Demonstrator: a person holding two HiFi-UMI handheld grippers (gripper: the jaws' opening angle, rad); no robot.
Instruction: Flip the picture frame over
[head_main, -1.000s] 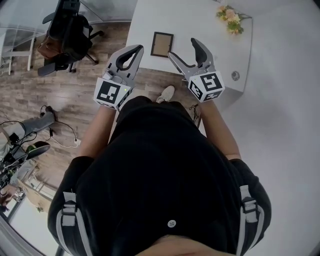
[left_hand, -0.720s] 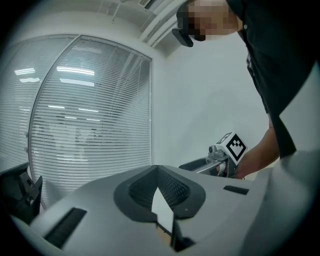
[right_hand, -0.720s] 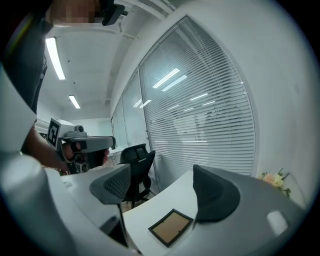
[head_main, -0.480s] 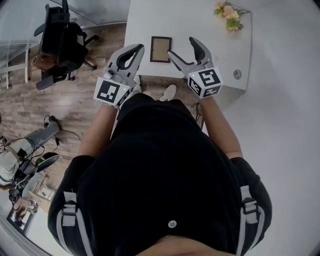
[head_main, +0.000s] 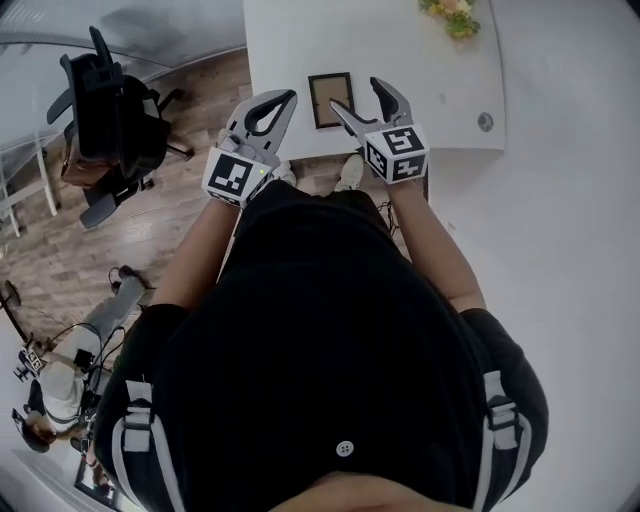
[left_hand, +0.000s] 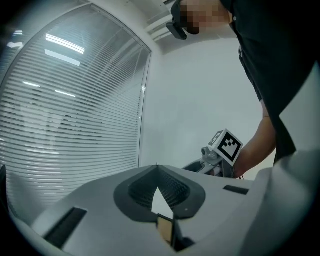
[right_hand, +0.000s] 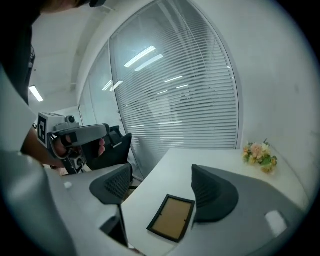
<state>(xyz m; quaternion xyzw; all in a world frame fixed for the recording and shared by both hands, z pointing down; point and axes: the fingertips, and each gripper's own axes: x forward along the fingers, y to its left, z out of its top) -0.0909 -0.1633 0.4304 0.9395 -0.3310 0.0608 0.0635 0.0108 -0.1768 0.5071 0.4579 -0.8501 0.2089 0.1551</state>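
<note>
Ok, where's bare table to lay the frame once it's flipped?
The table is bare beyond the picture frame, to its left, and between it and the flowers. The near edge is crowded: the left tool and right tool flank it.

I count one picture frame (head_main: 330, 99), one bunch of flowers (head_main: 452, 15), one office chair (head_main: 105, 115), one surface (head_main: 300, 35), and two tools: left tool (head_main: 287, 98), right tool (head_main: 356, 93).
</note>
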